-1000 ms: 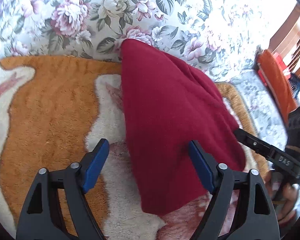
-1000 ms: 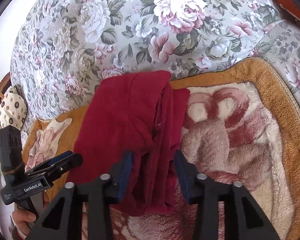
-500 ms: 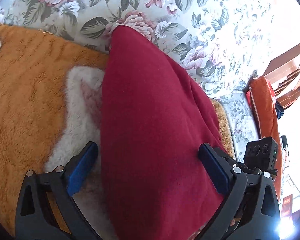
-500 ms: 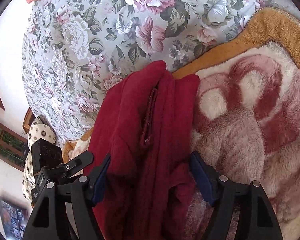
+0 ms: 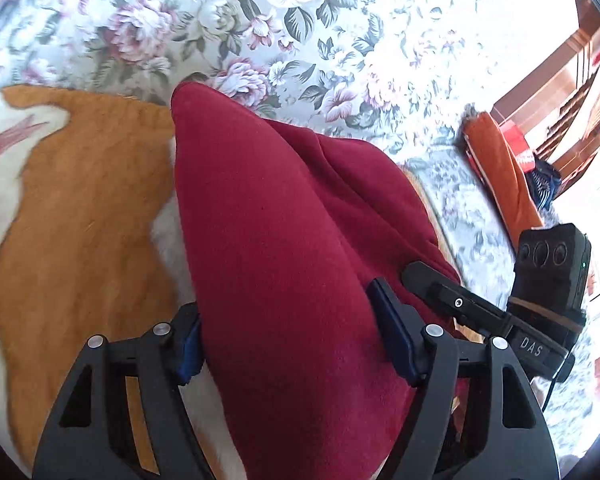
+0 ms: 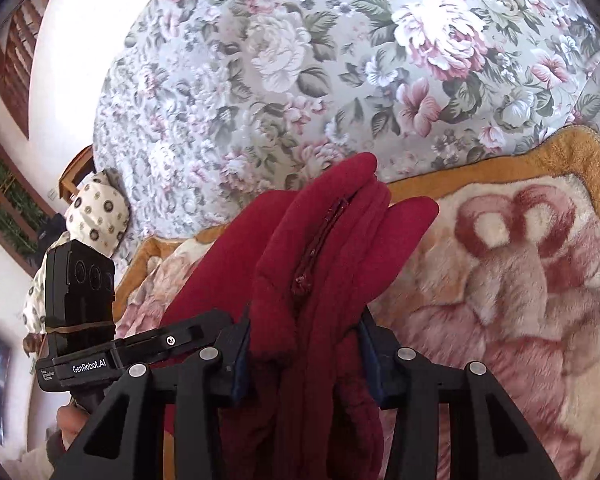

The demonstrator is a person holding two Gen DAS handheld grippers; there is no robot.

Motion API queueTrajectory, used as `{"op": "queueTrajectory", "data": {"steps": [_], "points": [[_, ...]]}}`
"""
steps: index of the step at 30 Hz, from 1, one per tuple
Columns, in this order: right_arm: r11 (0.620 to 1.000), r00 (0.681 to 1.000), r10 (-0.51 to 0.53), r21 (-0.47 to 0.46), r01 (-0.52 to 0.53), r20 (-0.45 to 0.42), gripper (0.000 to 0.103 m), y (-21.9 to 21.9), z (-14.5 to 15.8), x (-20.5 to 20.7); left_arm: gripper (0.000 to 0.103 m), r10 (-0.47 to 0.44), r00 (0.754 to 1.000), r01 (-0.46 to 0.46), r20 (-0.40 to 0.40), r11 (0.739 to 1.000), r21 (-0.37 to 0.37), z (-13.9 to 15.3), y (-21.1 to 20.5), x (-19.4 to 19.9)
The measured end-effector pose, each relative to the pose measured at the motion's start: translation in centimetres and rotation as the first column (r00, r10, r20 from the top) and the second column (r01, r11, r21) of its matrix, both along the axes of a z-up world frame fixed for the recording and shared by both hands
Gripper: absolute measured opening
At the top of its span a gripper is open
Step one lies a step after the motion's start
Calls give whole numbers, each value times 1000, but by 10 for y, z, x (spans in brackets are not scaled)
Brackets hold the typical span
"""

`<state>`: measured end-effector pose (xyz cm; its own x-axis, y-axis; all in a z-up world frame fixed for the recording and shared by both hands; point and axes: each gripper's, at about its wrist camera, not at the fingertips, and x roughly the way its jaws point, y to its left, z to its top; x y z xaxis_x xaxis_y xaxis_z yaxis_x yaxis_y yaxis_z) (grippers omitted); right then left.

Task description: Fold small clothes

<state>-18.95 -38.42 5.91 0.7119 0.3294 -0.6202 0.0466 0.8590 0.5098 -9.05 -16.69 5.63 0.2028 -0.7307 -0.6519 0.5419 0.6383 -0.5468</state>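
A dark red fleece garment [image 5: 276,232] lies folded lengthwise on an orange and white plush blanket [image 5: 80,208]. My left gripper [image 5: 292,340] straddles its near end, with the thick cloth bulging between the blue pads; the jaws press in on it. In the right wrist view my right gripper [image 6: 304,344] closes on the bunched near end of the same garment [image 6: 332,240], whose zipper seam faces up. Each gripper shows in the other's view, the right one [image 5: 480,312] and the left one [image 6: 140,348], both close beside the garment.
The blanket [image 6: 520,280] lies on a floral bedspread [image 6: 300,80]. An orange cushion [image 5: 500,172] and wooden furniture [image 5: 572,80] stand at the right of the left wrist view. A spotted pillow [image 6: 96,208] lies at the bed's far left.
Both grippers have moved in over the garment's near end and narrowed their jaws onto it. The cloth has lifted and bunched between the pads.
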Motion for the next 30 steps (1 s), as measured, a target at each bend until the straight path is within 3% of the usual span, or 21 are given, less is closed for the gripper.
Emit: {"op": "queueTrajectory", "data": {"steps": [4, 6, 7, 9, 11, 15, 18, 20, 22, 25, 30], "points": [[998, 996, 33, 61, -28, -86, 47, 30, -24, -37, 73, 23, 999, -20, -27, 995, 102, -19, 34, -40], [1000, 990, 18, -13, -20, -141, 51, 40, -35, -52, 74, 43, 999, -42, -6, 987, 152, -27, 43, -52], [999, 990, 1, -44, -7, -140, 52, 40, -34, -60, 74, 51, 999, -49, -10, 988, 145, -29, 49, -56], [999, 994, -31, -19, 29, -107, 52, 34, -22, -72, 74, 92, 996, -88, -21, 985, 148, -24, 58, -58], [998, 997, -60, -5, 60, -57, 52, 28, -2, -78, 74, 133, 991, -136, 26, 978, 157, -11, 63, -61], [993, 995, -85, -88, 80, -44, 52, 32, 18, -58, 74, 165, 980, -182, 114, 970, 162, 7, 59, -63], [993, 993, -79, -93, 71, -85, 41, 36, 7, -28, 74, 169, 976, -194, 137, 962, 192, 4, 45, -60], [992, 986, -98, -95, 85, -136, 11, 34, -6, -12, 74, 161, 976, -191, 144, 955, 226, 0, 37, -57], [992, 985, -115, -68, 107, -130, 8, 27, -10, -10, 74, 155, 977, -189, 148, 950, 249, -4, 30, -53], [982, 986, -133, -149, 118, -98, 7, 27, -2, -21, 76, 155, 975, -193, 161, 947, 258, -8, 26, -51], [973, 979, -156, -193, 129, -130, 7, 27, -26, -16, 79, 169, 979, -194, 116, 947, 255, -22, 22, -46]]}}
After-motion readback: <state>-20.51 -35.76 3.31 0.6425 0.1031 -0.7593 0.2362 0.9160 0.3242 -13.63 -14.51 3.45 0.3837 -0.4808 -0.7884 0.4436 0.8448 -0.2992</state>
